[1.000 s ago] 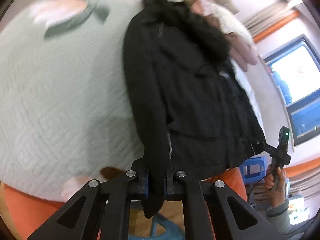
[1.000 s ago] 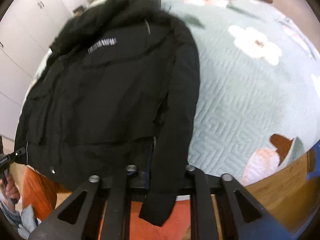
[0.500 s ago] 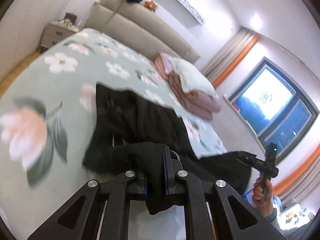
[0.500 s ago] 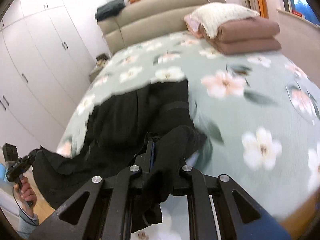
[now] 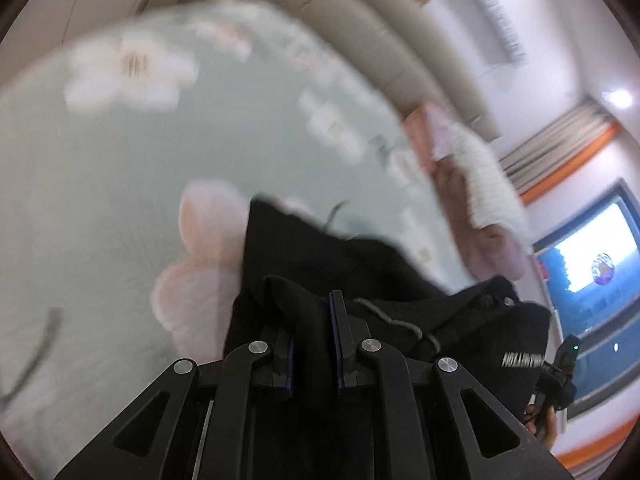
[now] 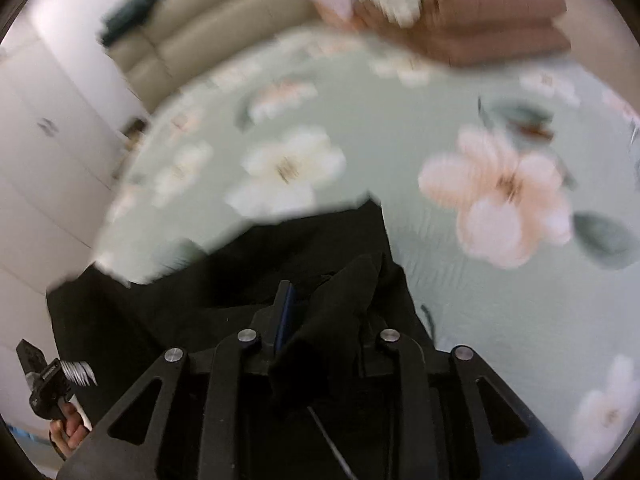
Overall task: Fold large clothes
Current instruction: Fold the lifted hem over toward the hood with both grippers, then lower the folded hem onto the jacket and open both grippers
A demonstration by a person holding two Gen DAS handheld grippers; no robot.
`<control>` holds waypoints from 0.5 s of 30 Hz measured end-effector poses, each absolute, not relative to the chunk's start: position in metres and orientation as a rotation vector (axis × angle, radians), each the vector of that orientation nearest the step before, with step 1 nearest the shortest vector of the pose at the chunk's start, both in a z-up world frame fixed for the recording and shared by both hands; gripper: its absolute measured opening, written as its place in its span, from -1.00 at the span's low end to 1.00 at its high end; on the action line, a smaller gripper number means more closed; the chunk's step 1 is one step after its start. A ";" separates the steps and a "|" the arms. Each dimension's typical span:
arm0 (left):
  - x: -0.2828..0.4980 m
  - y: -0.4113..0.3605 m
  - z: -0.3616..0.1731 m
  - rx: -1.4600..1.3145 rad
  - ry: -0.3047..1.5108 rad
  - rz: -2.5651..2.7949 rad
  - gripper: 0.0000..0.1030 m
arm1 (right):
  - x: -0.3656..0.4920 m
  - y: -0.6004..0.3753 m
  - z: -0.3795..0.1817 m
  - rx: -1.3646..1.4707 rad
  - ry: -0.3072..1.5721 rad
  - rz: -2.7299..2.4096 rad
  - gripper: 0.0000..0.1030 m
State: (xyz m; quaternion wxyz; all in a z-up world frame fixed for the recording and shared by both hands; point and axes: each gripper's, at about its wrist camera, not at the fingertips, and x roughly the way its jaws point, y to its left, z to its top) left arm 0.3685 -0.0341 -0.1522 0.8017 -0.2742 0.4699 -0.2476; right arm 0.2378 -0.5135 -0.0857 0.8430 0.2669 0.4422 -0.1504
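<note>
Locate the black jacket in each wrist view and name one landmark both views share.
Left wrist: black jacket fills the lower centre, bunched between the left gripper fingers.
Right wrist: black jacket spreads across the lower left and centre, a fold pinched in the right gripper.
Shared landmark: the folded brown blankets on the bed.

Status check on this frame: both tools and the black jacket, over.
Left tool shut on black jacket. Right tool shut on it too. Jacket bunched over the floral bedspread. Frames blurred; nothing seen blocking.
</note>
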 end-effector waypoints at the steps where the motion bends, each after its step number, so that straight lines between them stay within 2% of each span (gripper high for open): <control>1: 0.373 -0.035 -0.159 -0.596 1.016 -0.540 -0.70 | 0.246 -0.515 -0.105 0.571 0.971 -0.319 -0.41; 3: 0.377 -0.030 -0.162 -0.616 1.033 -0.584 -0.66 | 0.248 -0.514 -0.121 0.570 0.985 -0.312 -0.38; 6: 0.390 -0.020 -0.161 -0.622 1.148 -0.650 -0.62 | 0.256 -0.513 -0.116 0.533 1.031 -0.304 -0.32; 9: 0.395 -0.007 -0.140 -0.617 1.218 -0.700 -0.56 | 0.256 -0.521 -0.098 0.574 1.083 -0.278 -0.14; 10: 0.393 -0.001 -0.126 -0.617 1.218 -0.743 -0.53 | 0.254 -0.526 -0.087 0.595 1.080 -0.267 0.02; 13: 0.388 0.021 -0.086 -0.649 1.206 -0.887 -0.24 | 0.240 -0.539 -0.051 0.675 1.026 -0.218 0.48; 14: 0.385 0.029 -0.074 -0.655 1.197 -0.921 -0.04 | 0.232 -0.545 -0.037 0.719 1.001 -0.183 0.63; 15: 0.382 0.035 -0.063 -0.645 1.178 -0.936 0.27 | 0.228 -0.548 -0.028 0.742 0.986 -0.159 0.67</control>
